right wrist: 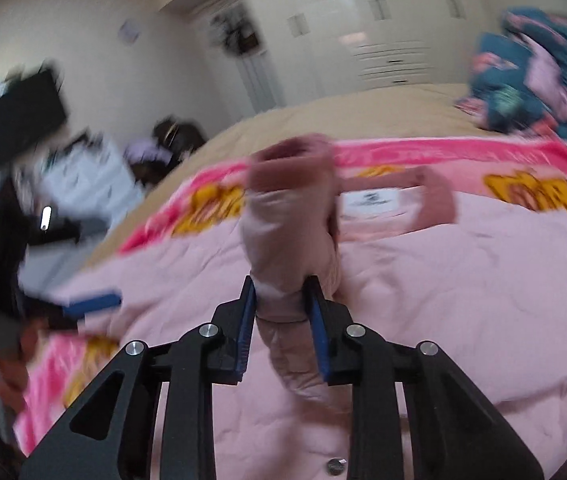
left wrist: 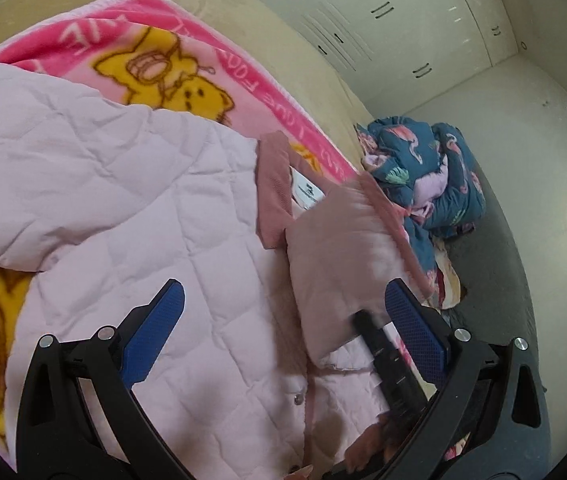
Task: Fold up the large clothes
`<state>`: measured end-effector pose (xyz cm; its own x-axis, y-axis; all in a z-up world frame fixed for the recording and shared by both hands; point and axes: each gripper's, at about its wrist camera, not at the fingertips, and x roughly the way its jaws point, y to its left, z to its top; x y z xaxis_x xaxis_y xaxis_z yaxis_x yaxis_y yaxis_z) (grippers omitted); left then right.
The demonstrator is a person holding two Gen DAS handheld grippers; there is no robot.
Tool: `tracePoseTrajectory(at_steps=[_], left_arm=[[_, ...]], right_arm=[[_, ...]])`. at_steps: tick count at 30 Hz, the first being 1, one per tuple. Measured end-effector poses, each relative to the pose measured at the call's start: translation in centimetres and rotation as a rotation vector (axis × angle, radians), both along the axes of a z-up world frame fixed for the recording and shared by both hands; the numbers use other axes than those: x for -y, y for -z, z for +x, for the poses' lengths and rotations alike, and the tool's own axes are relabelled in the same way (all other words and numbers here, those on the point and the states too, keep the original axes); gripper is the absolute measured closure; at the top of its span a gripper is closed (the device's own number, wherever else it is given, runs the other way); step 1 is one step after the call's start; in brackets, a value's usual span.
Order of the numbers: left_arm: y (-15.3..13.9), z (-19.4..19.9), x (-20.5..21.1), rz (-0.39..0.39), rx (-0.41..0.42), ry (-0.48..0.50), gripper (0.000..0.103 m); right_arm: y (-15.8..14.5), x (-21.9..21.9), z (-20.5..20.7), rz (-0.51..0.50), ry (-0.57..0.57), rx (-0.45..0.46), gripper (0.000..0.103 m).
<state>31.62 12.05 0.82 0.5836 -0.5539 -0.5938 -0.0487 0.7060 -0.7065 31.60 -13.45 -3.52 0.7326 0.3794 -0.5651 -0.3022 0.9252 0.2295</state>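
Right hand-held gripper (right wrist: pixel 281 300) is clamped on the sleeve (right wrist: pixel 291 216), left hand-held gripper (left wrist: pixel 283 320) wide open over the jacket (left wrist: pixel 123 184), which lies on the blanket (left wrist: pixel 187 64). At 12 o'clock the cuff (right wrist: pixel 295 156) flops; puffy fabric could slip free.

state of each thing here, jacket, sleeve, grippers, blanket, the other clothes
pink quilted jacket: spread on the blanket, collar and label showing
jacket sleeve: lifted above the jacket body, clamped in the right gripper
right gripper: shut on the sleeve
left gripper: open, fingers wide apart over the jacket
pink cartoon blanket: laid flat on the bed
blue flamingo-print garment: crumpled in a heap, unfolded
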Motion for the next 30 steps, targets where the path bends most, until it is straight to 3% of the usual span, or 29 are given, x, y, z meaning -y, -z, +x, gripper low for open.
tracePoseTrajectory(at_steps=[2,9,11,13,15,22,23,25,26,28,30], left_arm=[[0.2,0.0,-0.4,-0.016,-0.002,-0.010,0.009],[1.6,0.1,-0.4,-0.024,-0.033,-0.013,0.009],[2.2,0.2,0.0,-0.012,-0.048,-0.008,0.009],[3.1,0.5,0.7,-0.005,-0.069,0.008,0.009],[4.1,0.7,1.4,-0.008,-0.095,0.025,0.009],[7.3,0.8,3.7,0.140,-0.170,0.012,0.011],[7.5,0.8,4.0,0.165,-0.163,0.011,0.015],[7.3,0.7,4.6,0.255,-0.140,0.010,0.048],[7.1,0.6,5.0,0.309,-0.121,0.013,0.055],[6.8,0.3,5.8,0.402,-0.084,0.019,0.082],[6.3,0.2,6.0,0.449,-0.046,0.018,0.091]], right_arm=[[0.8,-2.5,-0.3,-0.082,-0.052,-0.013,0.078],[4.1,-5.8,-0.9,-0.137,-0.162,-0.121,0.073],[3.7,-5.4,-1.0,-0.121,-0.191,-0.127,0.068],[3.1,-4.6,-1.4,-0.077,-0.217,-0.140,0.048],[2.1,-3.1,-2.2,-0.063,-0.188,-0.121,0.028],[2.1,4.7,-2.3,-0.054,0.012,-0.154,0.025],[2.2,6.2,-2.4,-0.045,0.047,-0.163,0.025],[2.3,9.1,-2.8,-0.033,0.111,-0.174,0.025],[2.3,10.3,-3.2,-0.039,0.135,-0.169,0.025],[2.2,12.3,-4.0,-0.063,0.176,-0.152,0.022],[2.4,13.9,-4.4,-0.087,0.213,-0.159,0.022]])
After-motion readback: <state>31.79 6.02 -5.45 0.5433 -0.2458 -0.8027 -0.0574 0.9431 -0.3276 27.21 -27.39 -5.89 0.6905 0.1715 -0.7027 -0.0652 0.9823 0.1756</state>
